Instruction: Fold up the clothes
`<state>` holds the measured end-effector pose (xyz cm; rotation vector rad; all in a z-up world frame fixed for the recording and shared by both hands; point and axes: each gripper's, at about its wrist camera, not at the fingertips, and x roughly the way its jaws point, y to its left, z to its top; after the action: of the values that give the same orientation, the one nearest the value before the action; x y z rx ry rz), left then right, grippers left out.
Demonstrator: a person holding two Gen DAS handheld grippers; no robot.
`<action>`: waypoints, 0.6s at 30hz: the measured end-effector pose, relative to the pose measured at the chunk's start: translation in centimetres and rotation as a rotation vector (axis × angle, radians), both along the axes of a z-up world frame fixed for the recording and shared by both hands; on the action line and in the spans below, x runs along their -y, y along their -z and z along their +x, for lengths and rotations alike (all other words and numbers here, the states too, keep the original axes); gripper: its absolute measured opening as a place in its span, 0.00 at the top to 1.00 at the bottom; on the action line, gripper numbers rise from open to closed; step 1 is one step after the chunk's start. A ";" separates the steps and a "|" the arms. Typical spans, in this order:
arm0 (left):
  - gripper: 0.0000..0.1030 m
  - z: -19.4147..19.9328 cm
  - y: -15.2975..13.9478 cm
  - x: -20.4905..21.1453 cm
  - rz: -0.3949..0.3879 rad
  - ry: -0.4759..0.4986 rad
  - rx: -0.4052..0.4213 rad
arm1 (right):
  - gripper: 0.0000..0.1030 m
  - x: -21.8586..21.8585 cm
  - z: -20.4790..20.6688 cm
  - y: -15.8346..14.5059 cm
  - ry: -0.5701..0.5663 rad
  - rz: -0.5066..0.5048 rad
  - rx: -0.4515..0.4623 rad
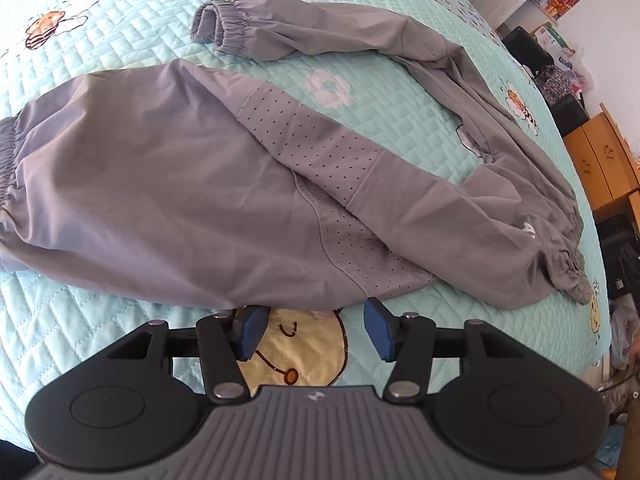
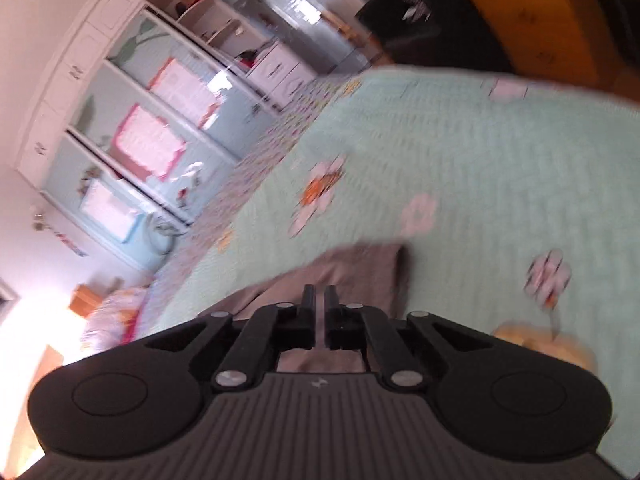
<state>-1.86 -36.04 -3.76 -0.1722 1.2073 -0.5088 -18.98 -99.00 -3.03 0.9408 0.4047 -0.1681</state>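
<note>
Bed: one, under a pale teal quilt (image 1: 120, 40) printed with bees and flowers; it fills most of both views.
Jacket: one grey jacket (image 1: 140, 200) lies spread on the quilt toward the bed's near edge, with perforated panels by the shoulders.
Sleeves: two show in the left view, one (image 1: 280, 36) stretched toward the far side of the bed, its elastic cuff at the left end; the other (image 1: 500, 248) lies across to the bed's right edge, cuff bunched there.
Left view only: the whole jacket, both sleeves, wooden cabinets (image 1: 600, 160) past the bed's right edge.
Right view only: a tilted, motion-blurred look across the bed at a white wardrobe (image 2: 140, 120) with pale blue doors; of the jacket just a grey fold (image 2: 360, 268) shows.
Left tongs: the left tongs (image 1: 316, 330) stand about half open over the quilt at the jacket's near hem, blue pads apart, nothing between them.
Right tongs: the right tongs (image 2: 320, 300) are drawn nearly together, only a thin slit between the fingers, with grey cloth just in front and beneath; whether cloth is pinched I cannot tell.
</note>
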 end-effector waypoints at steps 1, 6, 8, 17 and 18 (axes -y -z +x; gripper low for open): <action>0.46 0.0 0.0 -0.1 -0.004 -0.005 -0.002 | 0.83 -1.3 0.0 0.6 -0.030 -0.002 -0.005; 0.46 -0.1 0.0 -0.7 -0.039 -0.021 -0.032 | 0.55 -6.9 -0.7 2.6 -0.083 -0.122 -0.094; 0.45 -0.2 -0.1 -0.9 -0.053 -0.024 -0.045 | 0.55 -7.6 -1.0 3.1 -0.067 -0.159 -0.099; 0.45 -0.5 -0.4 -0.9 -0.076 -0.026 -0.062 | 0.52 -7.1 1.3 5.1 -0.109 -0.178 -0.163; 0.45 -0.5 -0.4 -0.9 -0.074 -0.026 -0.061 | 0.53 -7.1 1.2 5.2 -0.105 -0.180 -0.163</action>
<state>-2.33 -35.12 -3.38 -0.2684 1.2446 -0.5288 -17.82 -91.94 -8.18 0.7292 0.5781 -0.1831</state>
